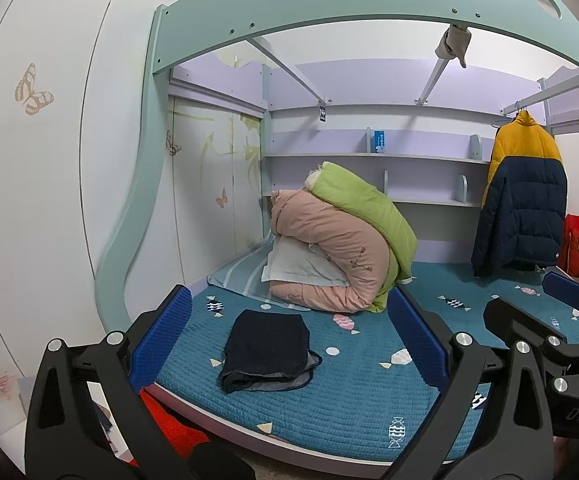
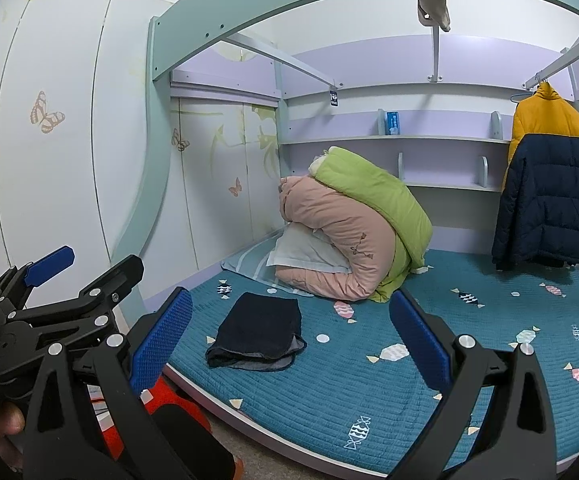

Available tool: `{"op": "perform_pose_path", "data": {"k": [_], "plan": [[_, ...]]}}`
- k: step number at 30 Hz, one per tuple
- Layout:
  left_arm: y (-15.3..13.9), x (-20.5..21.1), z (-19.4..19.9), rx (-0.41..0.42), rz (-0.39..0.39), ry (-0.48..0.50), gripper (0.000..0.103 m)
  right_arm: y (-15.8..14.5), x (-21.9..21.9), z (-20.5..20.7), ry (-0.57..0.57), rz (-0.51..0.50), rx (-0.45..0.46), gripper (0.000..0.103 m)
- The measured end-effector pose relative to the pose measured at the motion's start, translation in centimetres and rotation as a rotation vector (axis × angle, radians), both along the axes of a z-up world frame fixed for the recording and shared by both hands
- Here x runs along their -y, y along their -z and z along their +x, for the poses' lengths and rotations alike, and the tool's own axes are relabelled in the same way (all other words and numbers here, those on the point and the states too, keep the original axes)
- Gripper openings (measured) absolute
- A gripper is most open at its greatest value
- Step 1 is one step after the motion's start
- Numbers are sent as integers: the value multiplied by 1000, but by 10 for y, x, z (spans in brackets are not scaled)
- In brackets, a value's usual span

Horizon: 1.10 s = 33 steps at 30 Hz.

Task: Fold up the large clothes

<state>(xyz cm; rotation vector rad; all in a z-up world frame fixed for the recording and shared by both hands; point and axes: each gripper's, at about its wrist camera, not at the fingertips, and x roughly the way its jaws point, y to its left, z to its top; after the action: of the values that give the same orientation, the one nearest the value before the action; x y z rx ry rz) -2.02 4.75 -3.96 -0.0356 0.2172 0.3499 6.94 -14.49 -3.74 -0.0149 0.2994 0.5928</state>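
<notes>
A dark navy garment (image 1: 265, 350) lies folded into a small rectangle on the blue quilted bed (image 1: 341, 404), near its front left edge; it also shows in the right wrist view (image 2: 257, 330). My left gripper (image 1: 289, 336) is open and empty, held back from the bed with the garment between its blue pads. My right gripper (image 2: 291, 334) is open and empty too, beside the left one. The right gripper shows at the right of the left wrist view (image 1: 537, 300). The left gripper shows at the left of the right wrist view (image 2: 85, 264).
A rolled pink and green duvet (image 1: 345, 240) with a white pillow sits at the back of the bed. A yellow and navy puffer jacket (image 1: 521, 196) hangs at the right. Shelves line the back wall. A wardrobe (image 1: 49, 160) stands left. A red object (image 1: 165, 420) lies on the floor.
</notes>
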Motion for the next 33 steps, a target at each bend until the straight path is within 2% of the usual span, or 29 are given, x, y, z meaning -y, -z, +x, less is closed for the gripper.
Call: {"op": "perform_pose_path", "data": {"k": [33], "plan": [[0,-2,3,-3,-2,-2,98,-1,-5,4,8,5,-20,95]]}}
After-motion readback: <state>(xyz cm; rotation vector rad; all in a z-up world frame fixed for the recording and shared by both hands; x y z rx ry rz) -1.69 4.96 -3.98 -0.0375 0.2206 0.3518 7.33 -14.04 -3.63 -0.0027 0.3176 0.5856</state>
